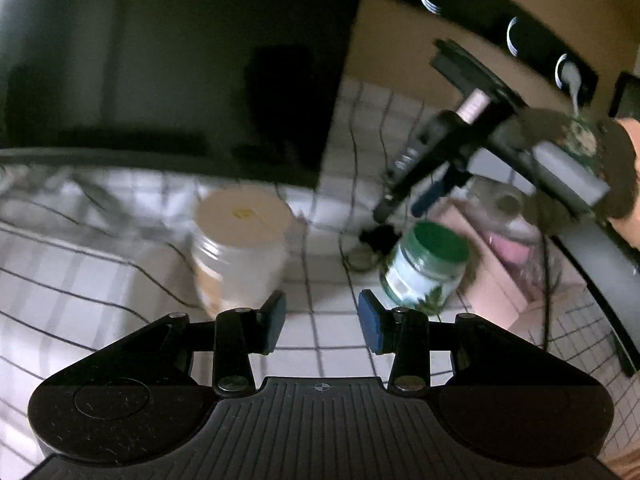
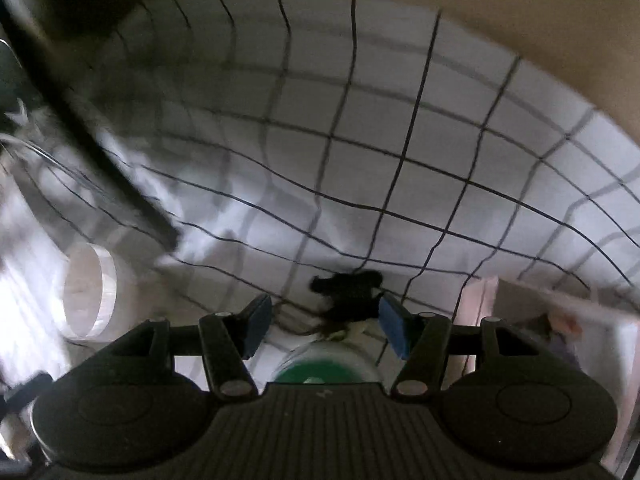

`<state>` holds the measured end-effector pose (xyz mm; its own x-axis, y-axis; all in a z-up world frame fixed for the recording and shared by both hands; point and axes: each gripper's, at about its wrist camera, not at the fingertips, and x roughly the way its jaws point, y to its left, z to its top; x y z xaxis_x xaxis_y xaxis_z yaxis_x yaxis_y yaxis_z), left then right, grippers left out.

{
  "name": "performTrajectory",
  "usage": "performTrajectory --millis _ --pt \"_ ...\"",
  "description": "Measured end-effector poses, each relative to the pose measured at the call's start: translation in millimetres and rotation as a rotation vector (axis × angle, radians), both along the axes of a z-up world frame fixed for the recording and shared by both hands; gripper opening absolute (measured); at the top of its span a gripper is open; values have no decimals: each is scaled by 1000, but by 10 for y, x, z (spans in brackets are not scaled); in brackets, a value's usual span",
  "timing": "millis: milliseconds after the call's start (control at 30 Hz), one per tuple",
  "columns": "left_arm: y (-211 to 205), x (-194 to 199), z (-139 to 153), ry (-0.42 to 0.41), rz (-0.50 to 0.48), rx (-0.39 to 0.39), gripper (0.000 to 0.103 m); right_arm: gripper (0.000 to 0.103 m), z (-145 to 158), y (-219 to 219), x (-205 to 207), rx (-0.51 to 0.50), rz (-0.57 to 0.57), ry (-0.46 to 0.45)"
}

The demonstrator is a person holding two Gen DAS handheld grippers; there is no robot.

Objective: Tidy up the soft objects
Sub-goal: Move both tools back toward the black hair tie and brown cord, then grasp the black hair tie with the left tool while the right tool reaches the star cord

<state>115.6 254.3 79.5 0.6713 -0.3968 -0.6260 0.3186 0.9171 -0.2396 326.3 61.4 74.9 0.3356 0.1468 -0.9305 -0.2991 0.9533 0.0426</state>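
A white cloth (image 1: 320,336) with a dark grid is seen in both views, blurred in each. In the left wrist view the left gripper (image 1: 322,322) is held above the cloth with its blue pads apart and nothing between them. Beyond it two jars stand on the cloth: a clear jar (image 1: 240,248) with a pale lid to the left and a green-lidded jar (image 1: 424,268) to the right. Only this view shows the right gripper (image 1: 380,224) from outside, angled down from the upper right with its tip just above a small black object (image 1: 378,236) lying on the cloth behind the green-lidded jar; the gloved hand (image 1: 576,156) carrying it is seen at the right edge. A pink box (image 1: 496,280) lies beside that jar, and a dark panel fills the upper left. In the right wrist view the right gripper's pads are seen apart, and the black object sits on the cloth between and just beyond them; whether a pad touches it cannot be told. The green lid appears directly below the gripper, the pale-lidded jar at the left, and the box at the right edge. Only here is the broad stretch of cloth beyond the objects shown.
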Motion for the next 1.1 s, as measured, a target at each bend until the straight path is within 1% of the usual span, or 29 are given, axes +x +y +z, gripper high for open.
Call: performTrajectory --millis 100,167,233,267,300,333,500,567,633,667,700,733,767,833,900,1100 --pt "-32 70 -137 57 -17 -4 44 60 -290 -49 254 -17 -20 67" --pt "14 95 -193 88 -19 1 44 60 -436 -86 348 -19 -43 111" --pt "71 92 -270 116 -15 2 44 60 -550 -96 396 7 -51 170" --pt "89 91 -299 124 -11 0 44 60 -544 -82 385 17 -54 166" --pt "112 96 -328 133 -6 -3 44 48 -530 -53 375 30 -41 168" --pt "111 110 -352 138 -2 -5 44 38 -502 -8 357 49 -13 172" --pt "111 105 -410 127 -3 -8 44 38 -222 261 221 167 97 163" --pt "136 89 -414 120 -5 -4 44 38 -133 370 129 193 128 177" --pt "148 93 -424 122 -2 -4 44 39 -39 519 -29 190 211 182" --pt "156 92 -420 125 1 -4 44 40 -8 591 -127 180 274 193" --pt "161 83 -426 128 7 -3 44 47 9 629 -182 163 306 198" --pt "167 76 -435 129 13 -3 44 56 30 661 -243 126 329 180" --pt "173 70 -443 132 19 -4 44 58 52 671 -284 90 343 151" --pt "182 59 -460 139 29 -8 44 59 61 683 -315 28 350 115" --pt "182 50 -477 146 38 -8 44 59 36 646 -242 -25 319 110" --pt "148 41 -457 148 51 -8 44 57 -306 564 39 -195 227 151"
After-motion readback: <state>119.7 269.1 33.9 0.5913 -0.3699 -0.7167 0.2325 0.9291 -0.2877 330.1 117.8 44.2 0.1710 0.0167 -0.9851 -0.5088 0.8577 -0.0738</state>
